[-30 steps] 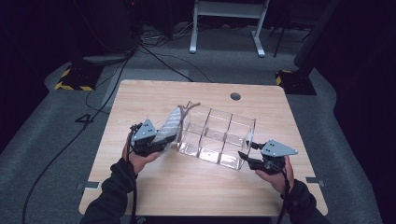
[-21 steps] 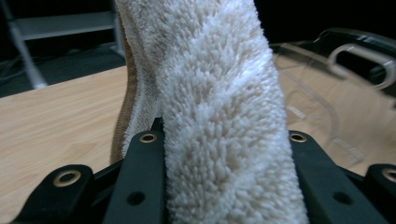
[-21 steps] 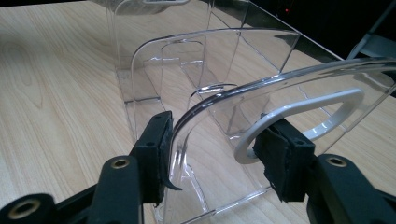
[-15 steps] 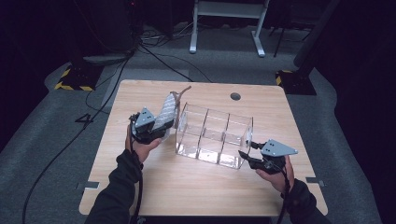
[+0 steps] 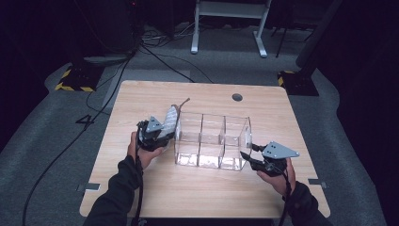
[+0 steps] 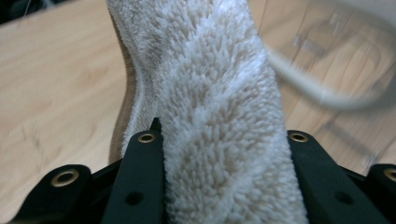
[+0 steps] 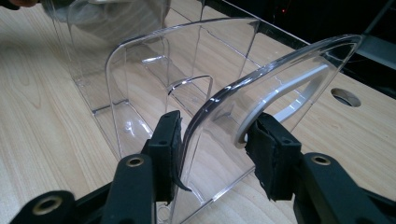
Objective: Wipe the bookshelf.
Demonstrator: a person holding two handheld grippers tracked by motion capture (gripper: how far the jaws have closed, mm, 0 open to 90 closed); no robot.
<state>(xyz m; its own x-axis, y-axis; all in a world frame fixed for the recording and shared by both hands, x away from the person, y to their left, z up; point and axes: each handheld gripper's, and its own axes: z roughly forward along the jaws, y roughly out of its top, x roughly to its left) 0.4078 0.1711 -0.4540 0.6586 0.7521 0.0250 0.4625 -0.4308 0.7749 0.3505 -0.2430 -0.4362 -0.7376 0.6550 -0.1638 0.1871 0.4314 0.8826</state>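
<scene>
High view: left gripper (image 5: 162,133) raised beside the left end of a clear plastic six-compartment organiser box (image 5: 211,140) on the pale wooden surface (image 5: 207,188), holding a fluffy cream slipper (image 5: 170,120) tilted upright against the box's left wall. Right gripper (image 5: 251,159) at the box's right end.

Left gripper view: plush slipper (image 6: 219,116), twisted-rope pile, wedged between both black fingers (image 6: 142,177), closed tight on it.

Right gripper view: curved transparent end wall of the box (image 7: 261,88) between the padded fingers (image 7: 275,158); left pad touching, right pad nearly so.
</scene>
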